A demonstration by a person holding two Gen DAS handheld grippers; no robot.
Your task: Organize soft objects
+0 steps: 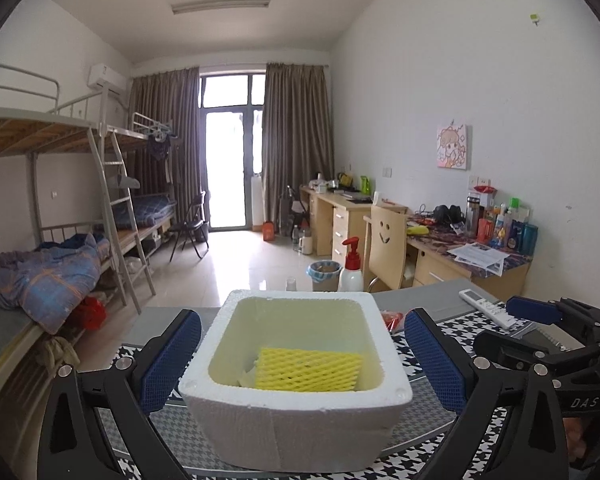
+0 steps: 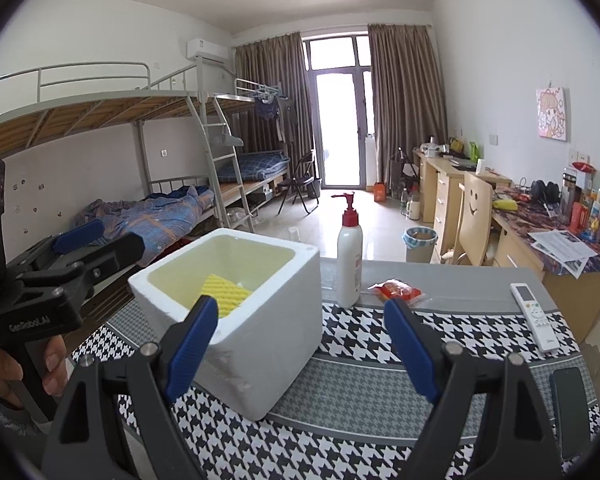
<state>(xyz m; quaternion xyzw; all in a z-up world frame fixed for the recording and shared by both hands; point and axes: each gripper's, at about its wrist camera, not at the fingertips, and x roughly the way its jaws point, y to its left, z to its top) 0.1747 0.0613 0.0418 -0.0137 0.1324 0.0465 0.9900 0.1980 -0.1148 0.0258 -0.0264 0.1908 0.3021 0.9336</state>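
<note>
A white foam box (image 1: 296,380) stands on the desk (image 2: 360,380), which is covered by a black-and-white houndstooth cloth (image 2: 452,332). A yellow foam net (image 1: 308,369), the soft object, lies at the bottom of the box against its near wall. Left wrist view: the left gripper (image 1: 302,364) is spread wide, one blue pad on each side of the box and clear of its walls; the box sits between the fingers and the net lies below and ahead of them, inside the box. Nothing is held. Right wrist view: the right gripper (image 2: 302,348) also stands wide open and empty; its left finger (image 2: 192,344) overlaps the near rim of the box, and the net shows just beyond that fingertip, while the rest of the gap opens onto bare cloth to the right of the box. A hand (image 2: 16,372) grips the left gripper's handle at the left edge. Behind the box stand a white pump bottle (image 2: 350,264) with a red neck and a red packet (image 2: 396,290); a white remote control (image 2: 534,316) lies well to the right.
</note>
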